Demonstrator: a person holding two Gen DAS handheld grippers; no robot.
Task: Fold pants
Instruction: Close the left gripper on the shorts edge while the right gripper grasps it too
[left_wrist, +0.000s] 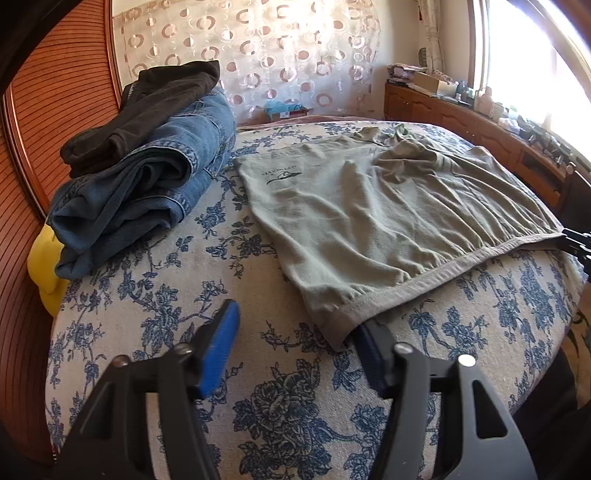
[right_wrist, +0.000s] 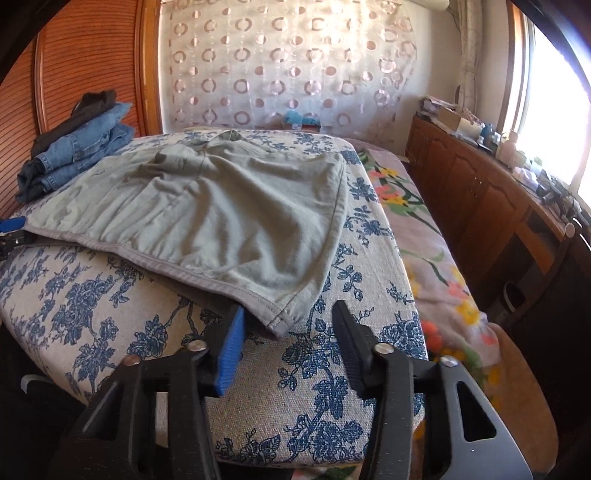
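Blue-flowered cloth covers the padded surface (left_wrist: 155, 325) in this sunny bedroom, with a ring-patterned curtain (left_wrist: 258, 55) behind. Grey-green pants (left_wrist: 369, 218) lie spread flat on it, waistband toward me. At the far left sits a stack of folded jeans (left_wrist: 147, 184) with a dark garment (left_wrist: 140, 114) on top.

At 1 waistband corner, the left gripper (left_wrist: 295, 343) stands partly open, its right finger tucked at the hem, pads apart. At the other corner, the right gripper (right_wrist: 288, 336) is likewise partly open, the corner of the pants lying between its fingers, not pinched.
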